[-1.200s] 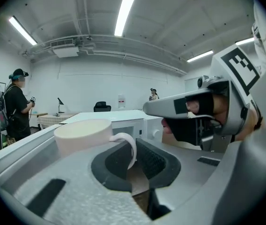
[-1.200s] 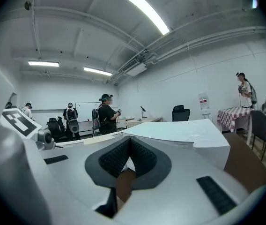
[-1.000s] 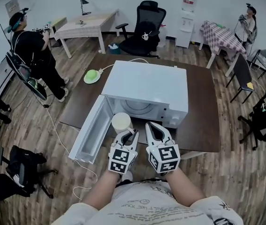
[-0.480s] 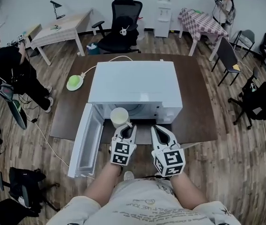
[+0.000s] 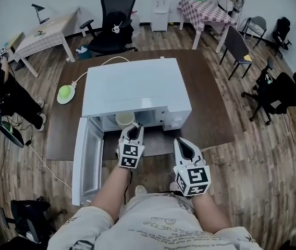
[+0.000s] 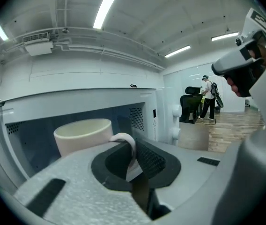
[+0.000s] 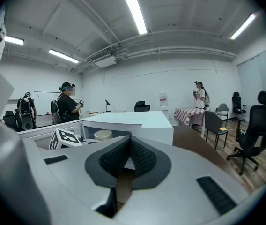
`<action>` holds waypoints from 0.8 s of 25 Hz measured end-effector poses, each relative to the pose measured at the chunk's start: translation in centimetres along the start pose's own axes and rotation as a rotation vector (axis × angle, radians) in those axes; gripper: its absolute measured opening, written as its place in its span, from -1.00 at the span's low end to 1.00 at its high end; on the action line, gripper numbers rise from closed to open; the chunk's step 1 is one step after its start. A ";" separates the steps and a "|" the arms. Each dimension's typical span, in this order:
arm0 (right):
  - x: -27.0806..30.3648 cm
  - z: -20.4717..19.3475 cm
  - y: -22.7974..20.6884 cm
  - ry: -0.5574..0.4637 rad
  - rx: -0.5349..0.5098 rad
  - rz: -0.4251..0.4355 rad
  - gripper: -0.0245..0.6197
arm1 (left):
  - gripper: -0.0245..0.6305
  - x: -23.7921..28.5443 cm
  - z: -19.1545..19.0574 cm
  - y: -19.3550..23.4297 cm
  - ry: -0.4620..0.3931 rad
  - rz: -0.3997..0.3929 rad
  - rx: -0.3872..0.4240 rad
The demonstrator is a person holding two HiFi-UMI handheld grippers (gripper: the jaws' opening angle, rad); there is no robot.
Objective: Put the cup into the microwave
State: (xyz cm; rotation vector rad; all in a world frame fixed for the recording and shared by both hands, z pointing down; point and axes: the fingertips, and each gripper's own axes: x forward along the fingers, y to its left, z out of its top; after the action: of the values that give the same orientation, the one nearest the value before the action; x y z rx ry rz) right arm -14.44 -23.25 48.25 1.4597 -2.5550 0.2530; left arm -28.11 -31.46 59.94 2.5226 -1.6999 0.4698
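A cream cup sits at the mouth of the white microwave, whose door hangs open to the left. In the left gripper view the cup is just ahead, inside the oven opening, and its handle is pinched between the jaws. My left gripper is shut on that handle. My right gripper is held back to the right of the microwave front, shut with nothing in it; from it the cup shows small in the cavity.
The microwave stands on a dark brown table with a green object and a white cord at the left. Office chairs, a wooden desk and people stand around the room's edges.
My left gripper has carried the cup forward from in front of the open door into the microwave's opening. The right gripper has dropped back slightly. The head camera has shifted.
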 end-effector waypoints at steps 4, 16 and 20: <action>-0.9 -0.6 -1.1 0.015 0.006 -0.043 -0.88 | -0.81 1.8 -0.6 1.2 -0.003 -0.014 0.006; -1.4 -1.2 -2.0 0.050 0.000 -0.093 -0.88 | -0.81 5.5 -2.2 2.9 0.033 -0.086 0.013; -1.4 -1.3 -2.7 0.053 0.007 -0.114 -0.88 | -0.81 6.4 -2.7 4.0 0.029 -0.074 -0.026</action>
State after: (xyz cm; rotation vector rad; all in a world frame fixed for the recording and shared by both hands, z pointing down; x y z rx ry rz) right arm -11.30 -23.13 49.32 1.5726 -2.4220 0.2805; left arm -30.19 -38.13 63.88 2.5378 -1.5858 0.4735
